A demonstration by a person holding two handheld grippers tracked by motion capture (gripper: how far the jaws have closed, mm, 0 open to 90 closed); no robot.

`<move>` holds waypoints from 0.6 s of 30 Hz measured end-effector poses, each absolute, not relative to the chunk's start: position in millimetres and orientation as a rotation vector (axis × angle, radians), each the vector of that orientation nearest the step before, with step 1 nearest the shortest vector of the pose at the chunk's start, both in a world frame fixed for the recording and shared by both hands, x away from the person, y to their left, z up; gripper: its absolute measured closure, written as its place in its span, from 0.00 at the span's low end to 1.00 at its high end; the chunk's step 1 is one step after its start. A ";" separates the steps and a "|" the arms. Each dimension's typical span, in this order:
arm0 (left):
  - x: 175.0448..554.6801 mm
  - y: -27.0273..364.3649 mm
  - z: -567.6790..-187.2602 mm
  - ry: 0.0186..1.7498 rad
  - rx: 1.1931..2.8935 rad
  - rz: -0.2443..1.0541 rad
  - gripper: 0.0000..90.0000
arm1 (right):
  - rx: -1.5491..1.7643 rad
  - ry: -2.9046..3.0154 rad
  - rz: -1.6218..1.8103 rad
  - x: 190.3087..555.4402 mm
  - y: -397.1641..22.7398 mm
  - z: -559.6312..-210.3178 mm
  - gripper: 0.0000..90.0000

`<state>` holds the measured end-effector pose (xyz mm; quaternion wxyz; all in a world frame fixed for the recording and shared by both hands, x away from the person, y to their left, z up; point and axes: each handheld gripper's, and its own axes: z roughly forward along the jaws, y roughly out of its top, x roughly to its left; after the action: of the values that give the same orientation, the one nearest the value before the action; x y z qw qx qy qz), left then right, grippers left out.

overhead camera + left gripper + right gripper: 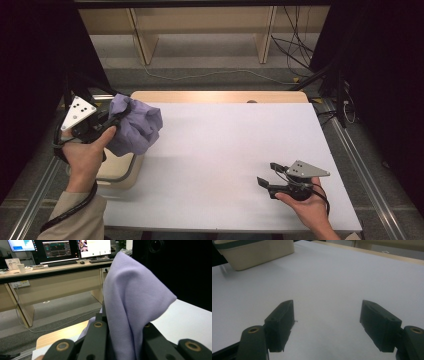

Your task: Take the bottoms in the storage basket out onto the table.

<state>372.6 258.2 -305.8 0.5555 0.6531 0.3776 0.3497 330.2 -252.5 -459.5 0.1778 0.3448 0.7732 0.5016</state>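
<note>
A lavender cloth point(137, 125) hangs bunched in the air at the table's left edge, above a cream-coloured bin point(120, 170). My left gripper point(116, 119) is shut on it, held up by the person's left hand. In the left gripper view the cloth point(132, 300) rises between the two black jaws and drapes over to the right. My right gripper point(268, 175) rests low over the white table point(225, 150) near its front right, jaws wide open with nothing between them. In the right gripper view my right gripper point(327, 325) frames bare white surface.
The cream bin point(254, 251) with a dark rim band stands at the table's left side. A wooden strip point(220, 96) edges the far side of the table. Desks point(50, 277) with monitors stand beyond, and cables point(295, 55) lie on the floor.
</note>
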 end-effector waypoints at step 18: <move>368.0 245.8 -304.2 0.854 1.563 0.804 0.93 | 0.979 2.181 1.420 330.3 -252.7 -459.6 0.31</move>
<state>368.0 245.8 -304.2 0.5596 0.6628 0.3624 0.3409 330.3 -252.7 -459.6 0.1796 0.3463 0.7717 0.5023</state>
